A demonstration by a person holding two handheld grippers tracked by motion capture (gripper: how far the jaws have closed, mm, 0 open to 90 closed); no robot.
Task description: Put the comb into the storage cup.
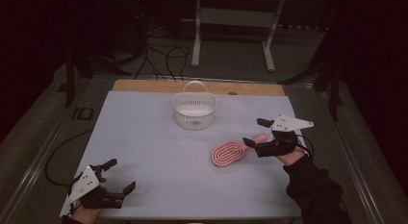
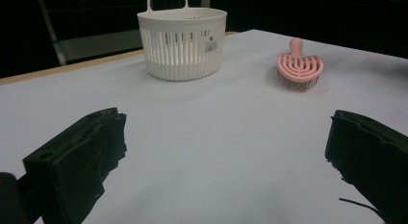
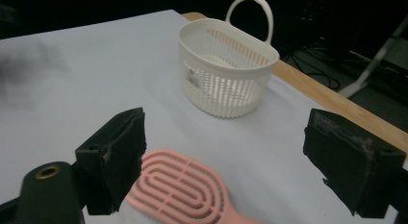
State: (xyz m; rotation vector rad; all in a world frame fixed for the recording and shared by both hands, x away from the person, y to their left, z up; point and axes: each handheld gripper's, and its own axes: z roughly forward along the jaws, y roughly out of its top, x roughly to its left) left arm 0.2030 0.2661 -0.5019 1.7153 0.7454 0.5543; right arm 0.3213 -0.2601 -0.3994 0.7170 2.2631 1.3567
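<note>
A desk (image 1: 144,137) covered by a pale sheet fills the middle of the frame, with a strip of bare wood showing along its far edge. A white slotted basket (image 1: 194,108) with a loop handle stands on it at upper centre. A pink hairbrush (image 1: 230,152) lies flat on it right of centre, well apart from the basket.

You have a pink brush (image 1: 229,154) with concentric oval ridges and dark bristles, and a white basket (image 1: 194,110) with vertical slats and a barcode label. White sheet (image 1: 159,152) over a tan wooden table (image 1: 144,85). Black-jawed grippers.
</note>
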